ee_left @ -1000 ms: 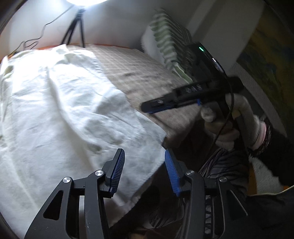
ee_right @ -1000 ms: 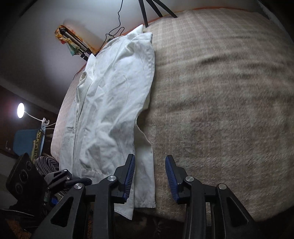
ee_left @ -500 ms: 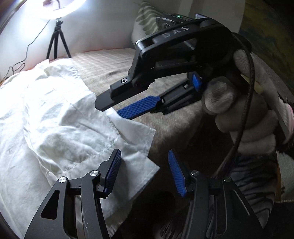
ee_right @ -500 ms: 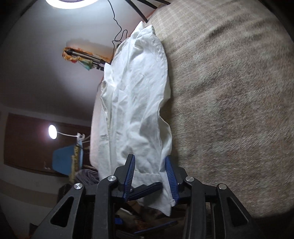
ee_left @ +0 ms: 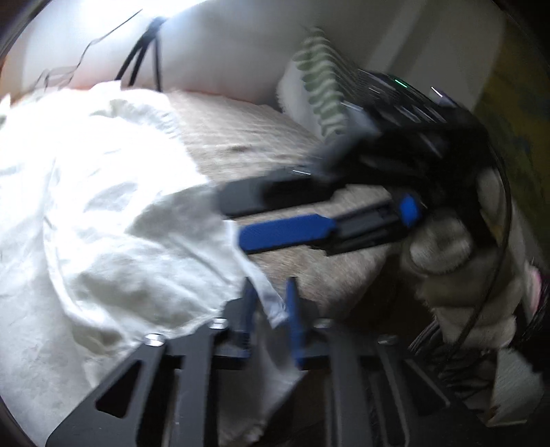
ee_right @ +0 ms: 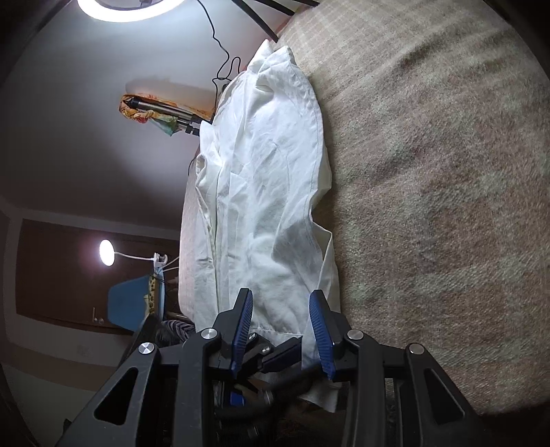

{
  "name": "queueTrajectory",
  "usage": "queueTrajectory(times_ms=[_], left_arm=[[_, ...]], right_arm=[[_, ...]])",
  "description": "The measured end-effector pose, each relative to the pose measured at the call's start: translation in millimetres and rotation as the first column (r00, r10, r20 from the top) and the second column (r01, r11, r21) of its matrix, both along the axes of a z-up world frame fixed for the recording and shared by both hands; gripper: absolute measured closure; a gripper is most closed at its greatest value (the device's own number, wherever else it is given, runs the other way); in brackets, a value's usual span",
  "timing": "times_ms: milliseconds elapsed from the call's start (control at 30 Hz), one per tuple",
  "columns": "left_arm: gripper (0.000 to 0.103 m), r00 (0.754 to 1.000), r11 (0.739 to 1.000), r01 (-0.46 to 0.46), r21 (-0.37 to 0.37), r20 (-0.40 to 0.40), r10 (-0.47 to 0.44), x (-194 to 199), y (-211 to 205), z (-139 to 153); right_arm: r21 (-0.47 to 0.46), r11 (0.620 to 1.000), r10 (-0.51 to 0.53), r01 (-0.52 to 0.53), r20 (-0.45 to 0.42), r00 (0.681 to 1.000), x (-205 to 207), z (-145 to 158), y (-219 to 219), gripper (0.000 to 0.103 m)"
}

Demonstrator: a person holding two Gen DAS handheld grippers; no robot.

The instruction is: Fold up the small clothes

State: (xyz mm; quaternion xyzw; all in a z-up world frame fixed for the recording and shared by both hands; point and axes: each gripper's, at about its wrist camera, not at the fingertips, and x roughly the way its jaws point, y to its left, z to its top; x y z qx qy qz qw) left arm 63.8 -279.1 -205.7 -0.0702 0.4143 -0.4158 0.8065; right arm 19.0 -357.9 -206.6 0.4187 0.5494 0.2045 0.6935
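A white crumpled garment [ee_left: 103,223] lies lengthwise along the left side of a beige checked bed [ee_left: 247,137]. My left gripper [ee_left: 271,295] is shut on the garment's near corner at the bed's edge, with white cloth pinched between the blue pads. My right gripper [ee_left: 237,218], held by a gloved hand [ee_left: 443,247], hovers just above and beyond with its fingers apart and its tips at the cloth's edge. In the right wrist view the right gripper [ee_right: 281,299] stands open over the hem of the garment [ee_right: 268,154], and the left gripper [ee_right: 278,354] shows below it.
A green-striped pillow [ee_left: 319,86] leans at the far right of the bed. A tripod [ee_left: 144,51] and cable stand behind the bed. A ring light [ee_right: 117,7], a desk lamp [ee_right: 106,252] and a blue chair [ee_right: 127,306] lie off the bed's left side. The bedcover [ee_right: 429,172] stretches to the right.
My left gripper has moved onto the garment's corner and shut on it. The right gripper has rolled and swung in over the hem, close above the left one.
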Motion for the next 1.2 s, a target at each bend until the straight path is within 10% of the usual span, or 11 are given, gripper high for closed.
queueTrajectory(times_ms=[767, 1100, 1200], left_arm=[[0.099, 1.000, 0.999, -0.012, -0.053, -0.026, 0.010, -0.5, 39.0, 9.7], [0.095, 1.000, 1.000, 0.010, -0.012, -0.014, -0.010, 28.8, 66.4, 48.1], [0.072, 0.999, 1.000, 0.023, -0.003, -0.023, -0.023, 57.6, 72.1, 68.0]], right_arm=[[-0.366, 0.931, 0.049, -0.009, 0.099, 0.994, 191.9, -2.9, -4.9, 0.054], [-0.377, 0.926, 0.049, -0.009, 0.097, 0.994, 104.3, 18.3, -26.7, 0.053], [-0.346, 0.938, 0.024, 0.004, 0.078, 0.997, 60.0, 18.2, -26.3, 0.053]])
